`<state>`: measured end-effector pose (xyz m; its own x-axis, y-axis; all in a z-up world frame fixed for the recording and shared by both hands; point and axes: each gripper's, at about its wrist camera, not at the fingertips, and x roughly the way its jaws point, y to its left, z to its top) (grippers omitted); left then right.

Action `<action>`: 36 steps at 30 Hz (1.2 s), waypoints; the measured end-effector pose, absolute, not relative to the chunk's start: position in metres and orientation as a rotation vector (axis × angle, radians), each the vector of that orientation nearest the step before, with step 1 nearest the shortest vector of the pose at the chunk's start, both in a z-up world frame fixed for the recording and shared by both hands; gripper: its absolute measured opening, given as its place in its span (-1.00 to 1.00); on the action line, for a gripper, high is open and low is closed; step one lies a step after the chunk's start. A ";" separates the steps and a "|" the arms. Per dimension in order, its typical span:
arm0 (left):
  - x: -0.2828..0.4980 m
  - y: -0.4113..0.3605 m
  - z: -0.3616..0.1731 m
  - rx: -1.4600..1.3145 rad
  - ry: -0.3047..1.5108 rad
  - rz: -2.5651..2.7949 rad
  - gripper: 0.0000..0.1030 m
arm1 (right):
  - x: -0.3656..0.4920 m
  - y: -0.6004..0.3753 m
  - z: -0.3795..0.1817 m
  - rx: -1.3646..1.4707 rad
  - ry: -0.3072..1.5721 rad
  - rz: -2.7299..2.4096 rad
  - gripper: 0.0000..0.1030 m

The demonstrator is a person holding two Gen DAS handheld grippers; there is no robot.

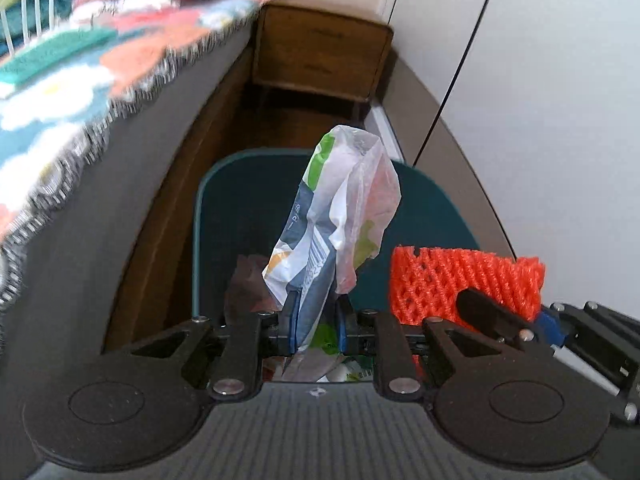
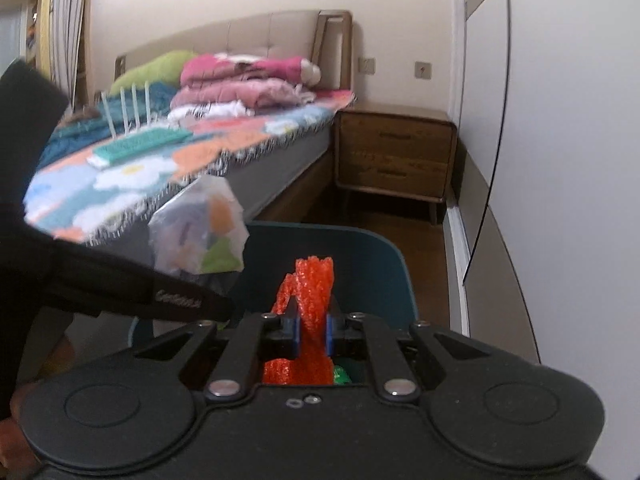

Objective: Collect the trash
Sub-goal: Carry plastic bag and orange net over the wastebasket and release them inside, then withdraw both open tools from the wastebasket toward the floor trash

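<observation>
My left gripper (image 1: 317, 312) is shut on a crumpled printed plastic wrapper (image 1: 340, 216), which stands up between its blue pads above the open teal trash bin (image 1: 208, 192). Some trash lies at the bin's bottom. My right gripper (image 2: 312, 328) is shut on an orange foam net (image 2: 312, 288), also over the teal trash bin (image 2: 380, 256). In the left wrist view the orange foam net (image 1: 464, 276) and the right gripper (image 1: 500, 316) sit just to the right. In the right wrist view the plastic wrapper (image 2: 200, 228) shows at the left.
A bed (image 2: 224, 148) with a flowered blanket and stacked pink bedding stands left of the bin. A wooden nightstand (image 2: 396, 156) sits behind the bin on the wood floor. White wardrobe doors (image 2: 560, 160) run along the right side.
</observation>
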<state>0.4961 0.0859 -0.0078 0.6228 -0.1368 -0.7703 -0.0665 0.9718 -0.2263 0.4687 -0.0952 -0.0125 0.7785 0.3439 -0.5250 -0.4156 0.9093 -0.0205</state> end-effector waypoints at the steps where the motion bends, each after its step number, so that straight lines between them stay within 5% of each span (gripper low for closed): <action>1: 0.503 0.088 -0.014 -0.249 0.915 -0.038 -0.67 | 0.471 -0.092 -0.015 -0.157 0.548 0.413 -0.81; 13: 0.526 0.075 -0.052 -0.188 1.011 -0.044 -0.62 | 0.480 -0.077 -0.040 -0.286 0.605 0.411 -0.55; 21: 0.519 0.068 -0.049 -0.155 0.968 -0.059 0.00 | 0.463 -0.097 -0.035 -0.272 0.547 0.404 -0.14; 28: 0.497 0.069 -0.031 -0.164 0.897 -0.105 0.36 | 0.448 -0.125 -0.020 -0.208 0.498 0.433 0.26; 36: 0.447 0.076 -0.009 -0.166 0.772 -0.154 0.44 | 0.417 -0.161 -0.003 -0.025 0.441 0.461 0.73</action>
<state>0.4473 0.0764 -0.0086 0.7067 -0.1984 -0.6792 0.0767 0.9757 -0.2052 0.4174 -0.1612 -0.0031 0.8036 0.4247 -0.4171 -0.4352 0.8972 0.0751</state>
